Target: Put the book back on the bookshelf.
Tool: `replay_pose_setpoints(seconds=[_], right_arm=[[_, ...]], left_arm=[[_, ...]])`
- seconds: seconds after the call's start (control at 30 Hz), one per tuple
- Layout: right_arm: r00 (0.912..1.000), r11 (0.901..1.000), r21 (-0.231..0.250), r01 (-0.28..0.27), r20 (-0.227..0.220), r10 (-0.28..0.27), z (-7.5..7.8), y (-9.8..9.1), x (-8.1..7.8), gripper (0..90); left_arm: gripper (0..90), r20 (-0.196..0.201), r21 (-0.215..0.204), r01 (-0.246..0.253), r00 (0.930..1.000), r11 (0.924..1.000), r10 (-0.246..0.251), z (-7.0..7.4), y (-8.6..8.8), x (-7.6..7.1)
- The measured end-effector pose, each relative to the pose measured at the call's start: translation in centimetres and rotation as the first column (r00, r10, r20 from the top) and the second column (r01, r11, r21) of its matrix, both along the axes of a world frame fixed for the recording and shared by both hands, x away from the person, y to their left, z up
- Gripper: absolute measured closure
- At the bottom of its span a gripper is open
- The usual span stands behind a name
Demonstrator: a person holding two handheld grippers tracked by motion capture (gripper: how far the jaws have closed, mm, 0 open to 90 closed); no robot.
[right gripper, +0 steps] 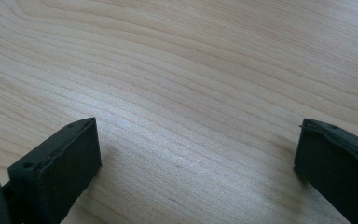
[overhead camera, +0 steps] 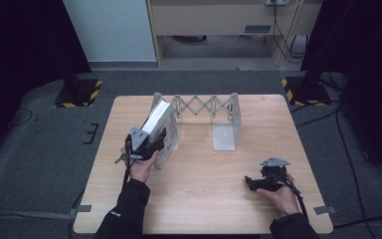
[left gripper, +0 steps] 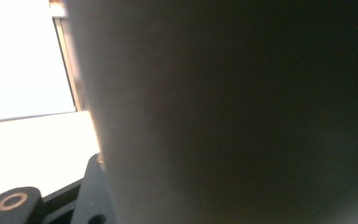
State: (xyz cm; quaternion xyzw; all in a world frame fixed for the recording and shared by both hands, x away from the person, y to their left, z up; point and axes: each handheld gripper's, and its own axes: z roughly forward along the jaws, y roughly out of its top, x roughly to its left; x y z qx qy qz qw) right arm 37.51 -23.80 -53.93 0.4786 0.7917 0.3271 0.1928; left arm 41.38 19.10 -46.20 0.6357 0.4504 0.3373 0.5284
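A thick white-paged book (overhead camera: 157, 118) leans tilted at the left end plate of a grey metal expanding book rack (overhead camera: 206, 105) at the back of the wooden table (overhead camera: 204, 199). My left gripper (overhead camera: 151, 143) is shut on the book's near lower edge. In the left gripper view the book's cover (left gripper: 237, 112) looms dark and close, above one black finger (left gripper: 91, 186). My right gripper (overhead camera: 251, 183) rests low over the table's near right part, pointing left. Its jaws (right gripper: 198, 140) stand wide open over bare wood, with nothing between them.
The rack's right end plate (overhead camera: 226, 130) stands upright with an open gap between the two ends. Beyond the table's far corners stand two black bases with yellow-black tape (overhead camera: 78, 92) (overhead camera: 304, 90). Cables (overhead camera: 348, 149) run over the grey floor at the right.
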Motion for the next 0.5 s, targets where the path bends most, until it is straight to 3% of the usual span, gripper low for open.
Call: replay_pose_setpoints(seconds=[0.1, 0.33, 0.5], right_arm=[[1.0, 1.0, 0.0, 0.001, 0.001, -0.001, 0.0, 0.0, 0.0, 0.7], [1.0, 1.0, 0.004, 0.004, -0.002, -0.004, 0.0, 0.1, 0.0, 0.7], [1.0, 1.0, 0.004, 0.004, 0.001, -0.004, 0.0, 0.1, 0.0, 0.7]], left_arm=[[43.3, -0.026, -0.018, 0.0, 0.9997, 0.9998, 0.0, -0.1, 0.2, -0.2], [35.7, -0.041, 0.045, 0.05, 0.998, 0.9977, -0.049, -0.3, 0.5, -1.6], [36.0, -0.085, 0.043, 0.065, 0.9945, 0.997, -0.061, -1.2, 1.8, -2.7]])
